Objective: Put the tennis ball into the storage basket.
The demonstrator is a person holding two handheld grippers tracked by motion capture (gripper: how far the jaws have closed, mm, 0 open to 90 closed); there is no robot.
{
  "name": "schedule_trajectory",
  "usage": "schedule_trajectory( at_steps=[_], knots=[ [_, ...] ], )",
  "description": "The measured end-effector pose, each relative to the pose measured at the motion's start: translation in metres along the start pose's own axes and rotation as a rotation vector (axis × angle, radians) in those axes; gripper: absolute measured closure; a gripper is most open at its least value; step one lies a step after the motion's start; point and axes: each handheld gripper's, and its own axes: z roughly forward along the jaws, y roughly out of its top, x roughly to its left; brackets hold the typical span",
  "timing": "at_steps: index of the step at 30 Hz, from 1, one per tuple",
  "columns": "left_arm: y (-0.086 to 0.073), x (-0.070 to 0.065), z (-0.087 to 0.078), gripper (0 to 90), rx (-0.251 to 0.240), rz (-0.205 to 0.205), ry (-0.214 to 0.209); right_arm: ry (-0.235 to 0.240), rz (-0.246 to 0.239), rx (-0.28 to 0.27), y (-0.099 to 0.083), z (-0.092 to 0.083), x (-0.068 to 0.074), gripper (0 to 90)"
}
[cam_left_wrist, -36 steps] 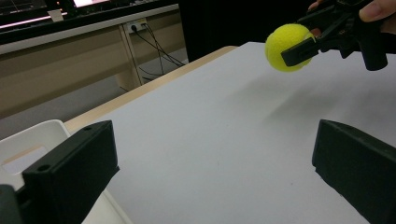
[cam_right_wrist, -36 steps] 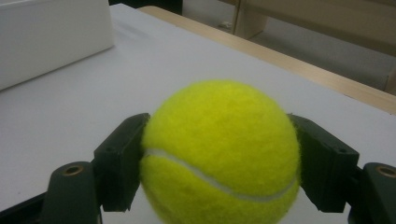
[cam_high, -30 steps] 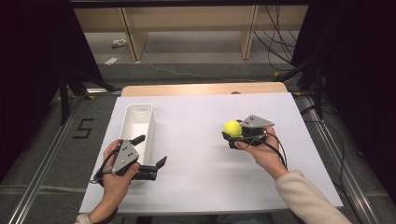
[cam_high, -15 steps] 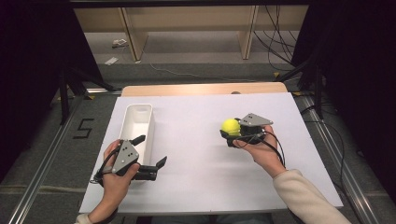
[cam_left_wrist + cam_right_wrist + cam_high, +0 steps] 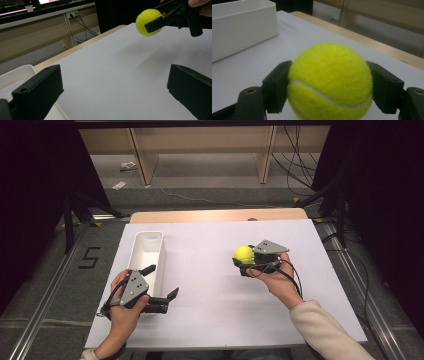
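The right gripper (image 5: 246, 261) clamps a yellow tennis ball (image 5: 244, 253) between its two black jaws, which press on opposite sides of the ball (image 5: 329, 81) and hold it just above the white table cover (image 5: 215, 270). The right hand (image 5: 277, 280) grips it from behind, a cable looping beside the wrist. Well apart, the left gripper (image 5: 161, 282) rests low near the table's front edge in the left hand (image 5: 122, 302), its jaws spread wide with nothing between them. Just beyond it lies a long white bin (image 5: 146, 252), near the cover's left side; only bare cover lies between ball and bin. From the left gripper view the ball (image 5: 149, 22) hangs up and to the right. Since the earlier frames the ball has risen slightly and edged away from the person; the left gripper has stayed put.
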Motion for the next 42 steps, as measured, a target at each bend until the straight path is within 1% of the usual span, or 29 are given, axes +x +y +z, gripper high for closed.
schedule_trajectory(
  at_steps=[11, 42],
  knots=[
    [0.000, 0.000, 0.000, 0.0, -0.002, -0.001, 0.000, 0.009, -0.004, -0.013, 0.004, 0.003, 0.004, 26.4],
    [0.000, 0.000, 0.000, 0.0, -0.004, -0.003, -0.001, 0.019, -0.008, -0.022, 0.011, 0.013, 0.011, 26.4]
  ],
)
